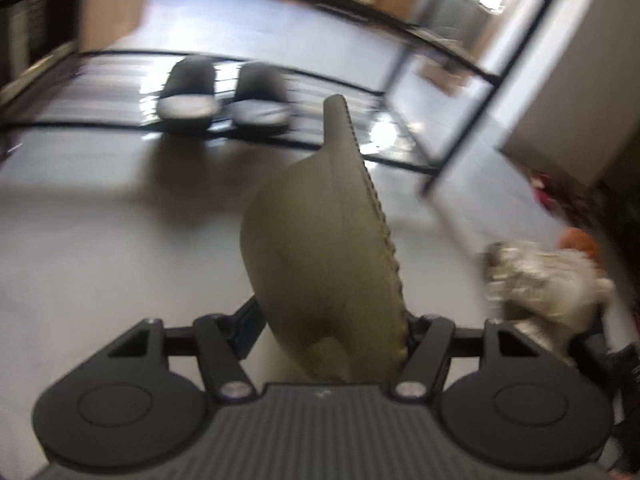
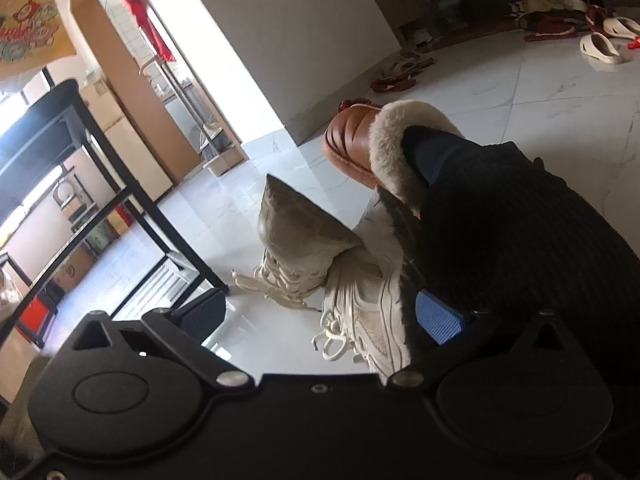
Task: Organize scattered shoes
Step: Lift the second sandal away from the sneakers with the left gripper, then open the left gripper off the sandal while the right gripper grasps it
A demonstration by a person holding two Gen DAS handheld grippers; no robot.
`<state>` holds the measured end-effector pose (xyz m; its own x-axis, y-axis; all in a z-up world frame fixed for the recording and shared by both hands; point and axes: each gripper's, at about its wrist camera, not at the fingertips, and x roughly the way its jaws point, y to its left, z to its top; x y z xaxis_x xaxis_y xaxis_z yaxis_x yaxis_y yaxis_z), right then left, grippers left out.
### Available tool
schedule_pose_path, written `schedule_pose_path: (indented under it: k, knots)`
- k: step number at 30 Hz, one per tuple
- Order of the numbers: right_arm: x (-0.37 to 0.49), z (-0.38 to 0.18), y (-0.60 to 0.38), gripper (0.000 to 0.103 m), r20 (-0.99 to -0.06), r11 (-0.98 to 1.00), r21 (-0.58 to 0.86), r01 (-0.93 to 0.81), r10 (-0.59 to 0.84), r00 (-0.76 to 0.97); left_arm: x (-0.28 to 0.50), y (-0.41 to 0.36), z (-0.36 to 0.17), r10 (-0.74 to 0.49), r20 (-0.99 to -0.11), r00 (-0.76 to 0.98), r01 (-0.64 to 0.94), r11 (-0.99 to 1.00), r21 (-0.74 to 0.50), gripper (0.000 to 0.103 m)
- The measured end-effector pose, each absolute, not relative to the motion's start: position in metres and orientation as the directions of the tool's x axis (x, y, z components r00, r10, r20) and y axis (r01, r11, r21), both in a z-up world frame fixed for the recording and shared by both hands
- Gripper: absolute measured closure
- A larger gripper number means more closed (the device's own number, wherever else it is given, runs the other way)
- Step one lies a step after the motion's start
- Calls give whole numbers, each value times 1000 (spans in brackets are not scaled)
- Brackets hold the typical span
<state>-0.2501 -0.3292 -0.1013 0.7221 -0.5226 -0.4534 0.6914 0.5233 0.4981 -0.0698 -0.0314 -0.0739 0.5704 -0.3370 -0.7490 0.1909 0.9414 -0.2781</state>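
A: What does the room look like?
B: A pale, glossy tiled floor (image 2: pixel 540 92) with faint marbling and thin grout lines, bright where daylight falls on it.
A: Furniture?
B: A black metal rack (image 2: pixel 120 196) with slatted shelves stands on the floor; the left wrist view blurs it.
A: And the walls?
B: A white wall (image 2: pixel 288 32) with a low skirting board, beside a tan doorway frame (image 2: pixel 120 76). Cardboard boxes (image 2: pixel 116 136) stand behind the rack, and a yellow printed bag (image 2: pixel 32 28) hangs at upper left.
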Motion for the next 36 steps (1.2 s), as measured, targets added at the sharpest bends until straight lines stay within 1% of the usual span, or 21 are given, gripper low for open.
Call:
schedule_pose_path:
  k: [2,5,9,14,17,18,19,20,21,22,28,33,36]
  knots:
    - [-246,-102,-324,0,-462,546,479,687,-509,726,-77,1,-87,-280,-756,592,109,957,-269,40]
    - [-238,-103,-313,0,-476,586,431,686,-499,724,-80,21,-103,-250,-775,580,59,962,-266,40]
    - [-229,-103,-299,0,-491,634,356,687,-498,715,-81,32,-124,-231,-781,580,65,969,-238,40]
    - [-224,-103,-286,0,-494,659,281,698,-524,694,-73,33,-144,-274,-795,541,68,956,-284,39]
    - [-223,-102,-281,0,-493,663,252,705,-539,683,-75,31,-150,-273,-792,546,88,959,-270,39]
    - [-223,-101,-281,0,-496,661,247,708,-542,679,-76,31,-151,-274,-792,545,94,959,-268,35]
    - [-222,-102,-280,0,-500,659,244,711,-543,675,-75,30,-153,-286,-802,524,105,956,-272,30]
    - [-220,-103,-280,0,-506,659,242,712,-541,672,-75,30,-154,-282,-815,506,102,958,-268,14]
    - [-220,-103,-280,0,-510,661,239,711,-538,672,-76,29,-155,-278,-828,488,98,959,-264,7]
    - [-219,-103,-279,0,-514,664,236,709,-534,671,-78,30,-155,-262,-831,491,89,964,-252,6]
    - [-217,-104,-275,0,-529,679,227,698,-516,674,-84,35,-142,-204,-844,496,67,978,-196,6]
    - [-215,-110,-283,0,-541,671,247,700,-503,674,-89,53,-117,-185,-820,542,24,979,-205,6]
    - [-215,-110,-282,0,-546,671,247,699,-499,673,-91,73,-101,-189,-802,567,-24,969,-245,5]
